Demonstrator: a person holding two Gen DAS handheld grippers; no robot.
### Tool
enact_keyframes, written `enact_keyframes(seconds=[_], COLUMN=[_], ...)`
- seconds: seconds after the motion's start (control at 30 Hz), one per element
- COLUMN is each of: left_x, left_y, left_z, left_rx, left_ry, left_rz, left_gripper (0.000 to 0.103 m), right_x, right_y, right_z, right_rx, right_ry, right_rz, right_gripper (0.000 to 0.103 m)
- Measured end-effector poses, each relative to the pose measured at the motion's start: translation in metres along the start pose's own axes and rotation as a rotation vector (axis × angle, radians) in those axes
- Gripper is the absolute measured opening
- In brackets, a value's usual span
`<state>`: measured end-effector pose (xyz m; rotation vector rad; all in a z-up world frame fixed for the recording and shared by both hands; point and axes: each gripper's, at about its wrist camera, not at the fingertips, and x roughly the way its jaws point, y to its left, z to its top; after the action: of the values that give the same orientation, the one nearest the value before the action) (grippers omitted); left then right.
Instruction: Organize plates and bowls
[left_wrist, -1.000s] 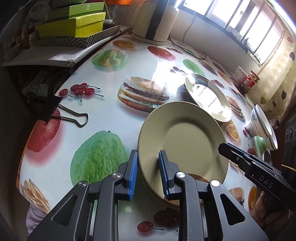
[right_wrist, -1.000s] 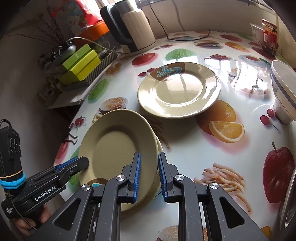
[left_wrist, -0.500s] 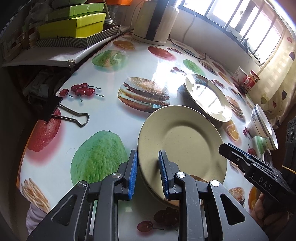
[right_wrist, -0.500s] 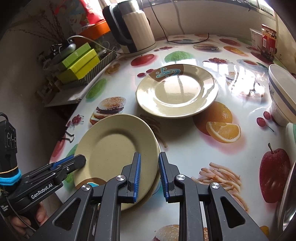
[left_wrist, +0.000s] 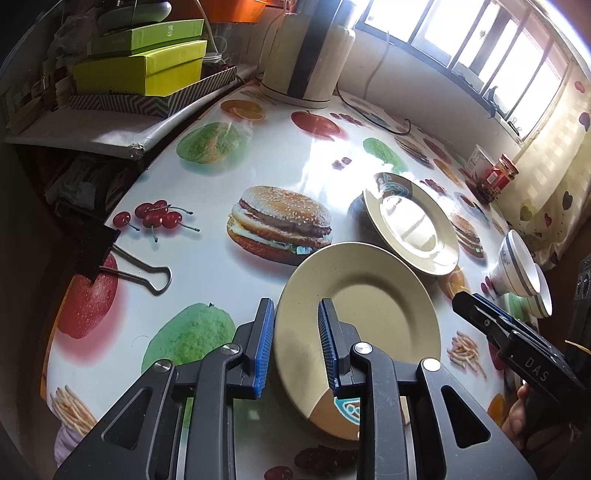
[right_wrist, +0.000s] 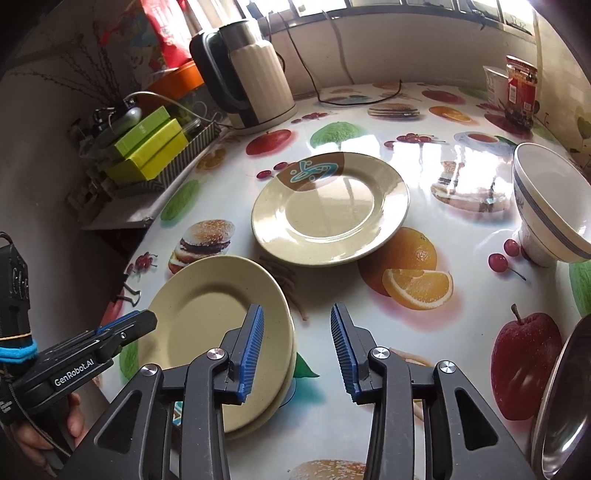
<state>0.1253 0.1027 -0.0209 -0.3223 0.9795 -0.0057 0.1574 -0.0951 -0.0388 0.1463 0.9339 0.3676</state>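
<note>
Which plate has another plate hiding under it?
The plain cream plate nearest the tools; a second rim peeks out beneath it. The shiny plate with the blue-and-brown mark sits alone.

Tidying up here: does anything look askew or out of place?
Yes. The plain top plate sits off-centre on the patterned plate beneath, whose rim pokes out on one side. A binder clip sits at the edge of the table.

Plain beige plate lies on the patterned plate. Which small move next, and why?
Probably open the left gripper and draw it back: the plain beige round plate rests on the brown-and-teal patterned plate, its rim between the left jaws, and the right gripper is opening its jaws, pads off the stack's edge between them.
</note>
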Motion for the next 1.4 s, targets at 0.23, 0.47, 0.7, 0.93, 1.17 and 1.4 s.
enact_keyframes(seconds=[0.23,0.47,0.7,0.93,1.17,1.4], left_x=[0.002,0.010,0.024,0.034,0.031,0.028], left_y=[-0.014,-0.011,-0.005,0.001,0.000,0.001], left_z=[0.017,0.026,0.043,0.036,0.029,0.024], left_rx=[0.037,0.037,0.028,0.013,0.001,-0.003], left_ry=[-0.012,0.002,0.016,0.058,0.071,0.075], left_rz=[-0.016,-0.006,0.007,-0.004,-0.055,-0.057], left_gripper=[0.033,0.033,0.033,0.033,0.033,0.033], right_x=[-0.001,0.006,0.019,0.025,0.029,0.024], right_y=[-0.017,-0.023,-0.023,-0.011,-0.001,-0.001], right_z=[0.019,0.024,0.023,0.009,0.005,-0.002], right_rx=[0.045,0.056,0.070,0.062,0.031,0.031], right_ry=[-0.029,-0.015,0.027,0.069,0.092,0.106], right_rz=[-0.033,-0.028,0.009,0.128,0.137,0.139], right_gripper=[0.045,0.045,0.045,0.040,0.021,0.020])
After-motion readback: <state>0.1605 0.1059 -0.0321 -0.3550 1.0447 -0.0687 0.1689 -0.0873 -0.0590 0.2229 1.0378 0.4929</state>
